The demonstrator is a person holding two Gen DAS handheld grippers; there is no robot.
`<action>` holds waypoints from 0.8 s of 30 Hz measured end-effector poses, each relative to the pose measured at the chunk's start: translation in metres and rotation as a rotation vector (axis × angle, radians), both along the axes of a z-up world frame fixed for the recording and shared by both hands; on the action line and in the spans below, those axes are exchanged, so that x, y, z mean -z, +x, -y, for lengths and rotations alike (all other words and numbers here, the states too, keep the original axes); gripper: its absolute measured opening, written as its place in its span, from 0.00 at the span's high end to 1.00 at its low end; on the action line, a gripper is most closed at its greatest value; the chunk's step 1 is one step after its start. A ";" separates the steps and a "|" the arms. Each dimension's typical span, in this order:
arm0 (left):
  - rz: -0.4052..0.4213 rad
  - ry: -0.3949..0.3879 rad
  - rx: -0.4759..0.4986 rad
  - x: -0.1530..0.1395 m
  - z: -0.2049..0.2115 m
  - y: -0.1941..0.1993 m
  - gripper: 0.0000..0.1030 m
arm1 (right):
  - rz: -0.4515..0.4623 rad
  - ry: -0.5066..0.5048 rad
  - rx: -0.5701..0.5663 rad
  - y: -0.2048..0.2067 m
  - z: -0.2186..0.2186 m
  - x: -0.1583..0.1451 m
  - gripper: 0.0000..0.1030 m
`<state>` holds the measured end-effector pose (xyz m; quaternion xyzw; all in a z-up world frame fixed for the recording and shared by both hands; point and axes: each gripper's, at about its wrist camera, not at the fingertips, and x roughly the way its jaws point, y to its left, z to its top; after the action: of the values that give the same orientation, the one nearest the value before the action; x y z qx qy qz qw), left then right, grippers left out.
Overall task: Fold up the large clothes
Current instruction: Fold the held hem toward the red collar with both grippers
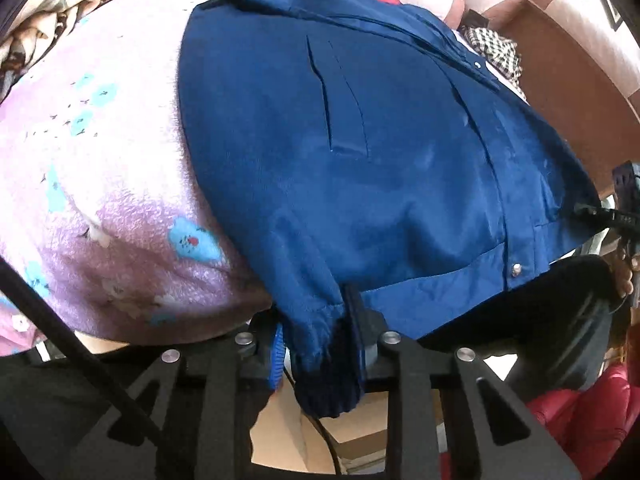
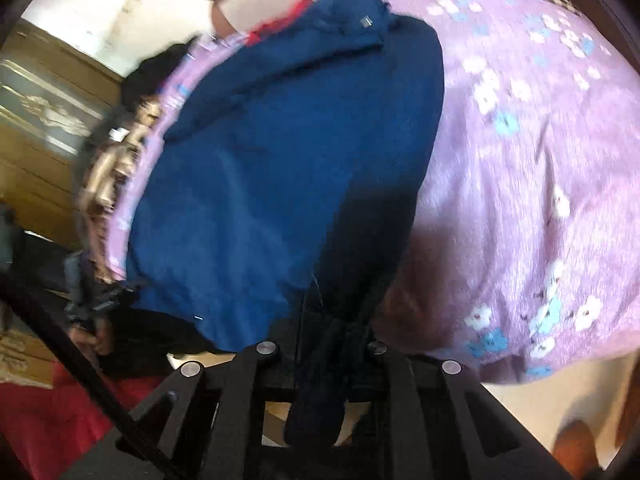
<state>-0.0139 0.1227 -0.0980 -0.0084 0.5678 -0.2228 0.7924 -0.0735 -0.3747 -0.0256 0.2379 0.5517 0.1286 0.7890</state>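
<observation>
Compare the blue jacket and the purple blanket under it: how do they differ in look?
The blue jacket is plain and smooth with a slight shine, with metal snaps and seams; the purple blanket is fuzzy and printed with small blue and white flowers. The jacket lies on top; the blanket is spread beneath it. Both hang over the near edge.

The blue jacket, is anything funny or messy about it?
Nothing looks torn or spilled. The blue jacket lies spread on the purple flowery blanket, and its dark cuffs hang over the near edge, each pinched in a tool.
</observation>
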 end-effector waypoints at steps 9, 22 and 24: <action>-0.008 0.031 0.024 0.005 0.015 -0.004 0.74 | -0.064 -0.048 0.000 0.006 -0.009 0.019 0.86; 0.102 -0.041 0.077 -0.058 -0.007 -0.012 0.76 | 0.103 0.111 0.034 -0.008 0.008 -0.017 0.88; 0.095 -0.025 0.085 -0.053 -0.004 -0.012 0.75 | 0.099 0.115 0.040 -0.007 0.001 -0.014 0.88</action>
<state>-0.0257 0.1262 -0.0451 0.0163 0.5265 -0.2636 0.8081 -0.0807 -0.3759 -0.0113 0.2870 0.4989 0.1560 0.8027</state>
